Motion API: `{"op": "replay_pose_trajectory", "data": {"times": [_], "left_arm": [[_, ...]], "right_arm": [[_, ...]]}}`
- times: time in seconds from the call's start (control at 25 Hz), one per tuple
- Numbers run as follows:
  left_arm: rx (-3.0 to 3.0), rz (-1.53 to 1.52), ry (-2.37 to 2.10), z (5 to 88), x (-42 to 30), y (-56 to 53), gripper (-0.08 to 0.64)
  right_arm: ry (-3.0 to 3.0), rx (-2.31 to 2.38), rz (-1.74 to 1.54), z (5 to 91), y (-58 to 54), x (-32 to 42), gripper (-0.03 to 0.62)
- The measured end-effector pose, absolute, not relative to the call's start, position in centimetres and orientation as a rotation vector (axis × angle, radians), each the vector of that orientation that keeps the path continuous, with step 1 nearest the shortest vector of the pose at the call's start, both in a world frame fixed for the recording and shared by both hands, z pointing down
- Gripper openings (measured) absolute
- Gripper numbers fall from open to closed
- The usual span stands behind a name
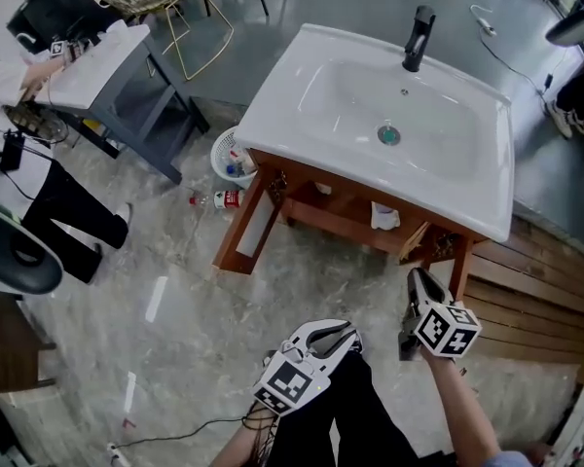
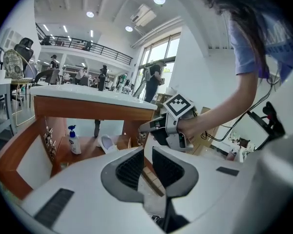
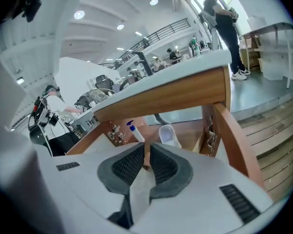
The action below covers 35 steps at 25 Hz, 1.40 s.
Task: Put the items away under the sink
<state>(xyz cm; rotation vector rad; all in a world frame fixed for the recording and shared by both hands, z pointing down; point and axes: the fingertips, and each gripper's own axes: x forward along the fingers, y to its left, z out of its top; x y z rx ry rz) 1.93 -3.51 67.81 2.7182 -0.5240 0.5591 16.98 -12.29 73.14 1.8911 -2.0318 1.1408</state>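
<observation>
We find the left gripper and right gripper empty, jaws narrow. A bottle, apparently, lies on the floor beside the basket; the shelf has room. We advise opening wide and grasping mid-body.

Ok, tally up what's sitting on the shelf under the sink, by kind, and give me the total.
Pump bottle: 1
White cup: 1
Total: 2
</observation>
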Motion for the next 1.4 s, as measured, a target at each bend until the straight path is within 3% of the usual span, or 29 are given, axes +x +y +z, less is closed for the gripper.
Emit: {"op": "replay_pose_trajectory", "data": {"times": [0.52, 1.4], "left_arm": [[2.749, 0.456, -0.659, 57.4, 0.0, -2.4, 0.057], [2.754, 0.274, -0.738, 47.7, -4.0, 2.1, 0.057]], "right_arm": [[-2.182, 1.802, 0.895, 58.0, -6.8, 13.4, 0.046], [-2.253, 1.793, 0.716, 48.2, -0.5, 6.5, 0.037]]}}
